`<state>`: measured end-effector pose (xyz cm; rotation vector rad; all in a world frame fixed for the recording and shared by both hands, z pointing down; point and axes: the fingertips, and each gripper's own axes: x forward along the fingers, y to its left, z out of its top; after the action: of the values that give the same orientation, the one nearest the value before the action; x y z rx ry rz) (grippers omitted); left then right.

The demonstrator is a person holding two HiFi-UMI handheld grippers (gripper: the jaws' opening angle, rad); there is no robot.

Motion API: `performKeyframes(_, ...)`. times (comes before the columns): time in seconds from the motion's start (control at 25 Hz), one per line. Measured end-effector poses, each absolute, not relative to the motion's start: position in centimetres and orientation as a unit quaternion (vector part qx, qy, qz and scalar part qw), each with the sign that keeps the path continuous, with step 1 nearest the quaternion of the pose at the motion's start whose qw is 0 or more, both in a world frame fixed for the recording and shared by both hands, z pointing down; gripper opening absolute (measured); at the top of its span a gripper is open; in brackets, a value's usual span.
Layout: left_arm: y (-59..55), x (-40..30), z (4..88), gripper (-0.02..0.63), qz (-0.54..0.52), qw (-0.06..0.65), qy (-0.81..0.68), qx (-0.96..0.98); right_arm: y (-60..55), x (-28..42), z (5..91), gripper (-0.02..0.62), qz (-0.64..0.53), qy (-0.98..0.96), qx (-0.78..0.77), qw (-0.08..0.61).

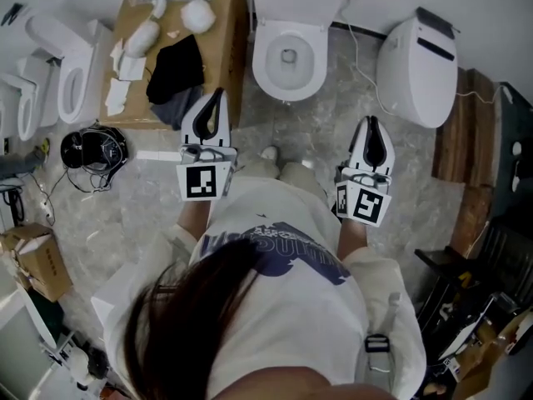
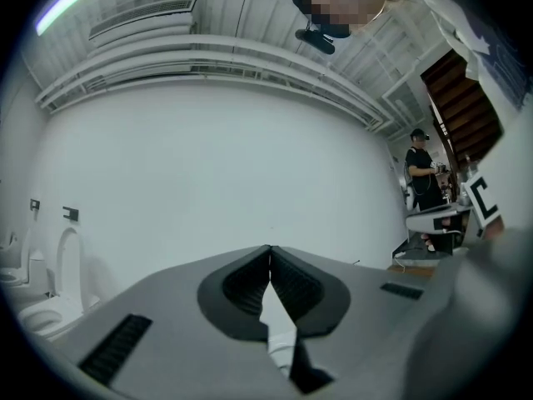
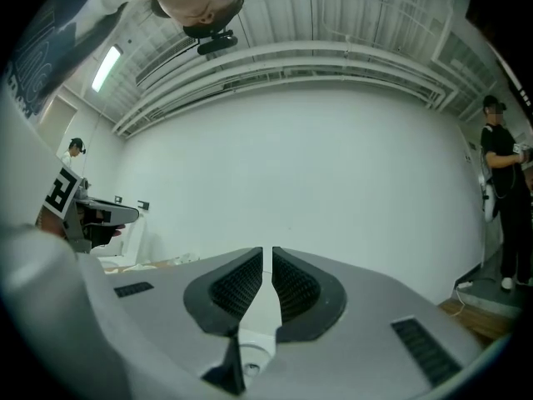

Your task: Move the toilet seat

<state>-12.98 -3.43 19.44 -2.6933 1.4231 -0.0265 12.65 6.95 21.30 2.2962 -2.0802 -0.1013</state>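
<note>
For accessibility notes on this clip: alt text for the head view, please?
From above, a person points the left gripper and right gripper, both empty, at an open white toilet. A closed white toilet seat unit sits to its right; a brown table with a black cloth to its left.

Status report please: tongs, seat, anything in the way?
Left tongs shut, empty; right tongs barely apart, empty. Seat right of toilet, untouched. Cord lies beside it.

The right gripper (image 3: 266, 251) faces a white wall (image 3: 291, 165), its jaws a narrow slit apart with nothing between them; a person in black (image 3: 502, 190) stands at the right edge
</note>
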Motion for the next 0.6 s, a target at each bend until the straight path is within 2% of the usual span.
performKeyframes(0.36, -8.8, -9.0, 20.9, -0.003, -0.029, 0.037, 0.486, -0.872, -0.7, 15.3, 22.5, 0.046, -0.008, -0.708, 0.706, 0.019)
performKeyframes(0.6, -13.5, -3.9, 21.1, -0.003, -0.035, 0.034, 0.518, -0.854, -6.5, 19.0, 22.7, 0.046, -0.009, -0.747, 0.664, 0.016)
